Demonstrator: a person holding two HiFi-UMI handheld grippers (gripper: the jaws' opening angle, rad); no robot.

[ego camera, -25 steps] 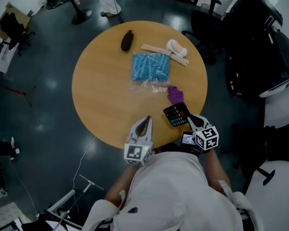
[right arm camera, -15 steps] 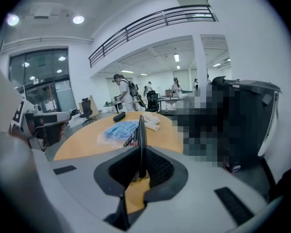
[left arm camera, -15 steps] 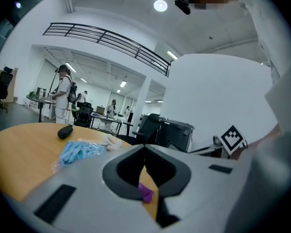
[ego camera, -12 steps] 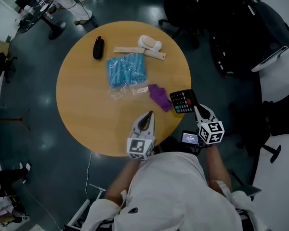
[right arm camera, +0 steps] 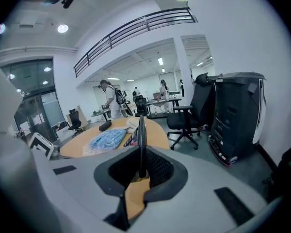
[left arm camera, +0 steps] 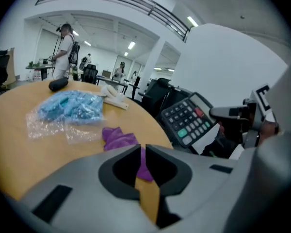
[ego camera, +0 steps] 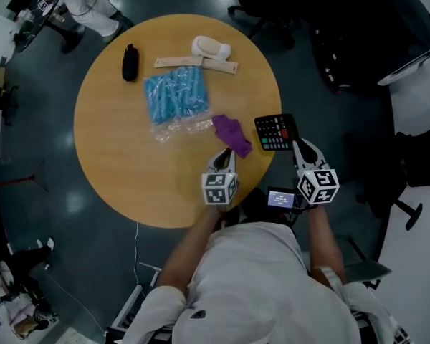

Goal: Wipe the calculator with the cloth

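With the black plastic calculator [ego camera: 276, 132] clamped in the right gripper [ego camera: 296, 144], the closed, empty left gripper [ego camera: 224, 156] must next open and grasp the crumpled purple cloth [ego camera: 231, 135]

The cloth [ego camera: 231, 135] on the table [ego camera: 129, 156] lies left of the calculator [ego camera: 275, 132].

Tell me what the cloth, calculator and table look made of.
The cloth: soft matte fabric, crumpled in folds. The calculator: probably hard black plastic, coloured keys. The table: smooth light-brown wood or laminate; cannot tell which.
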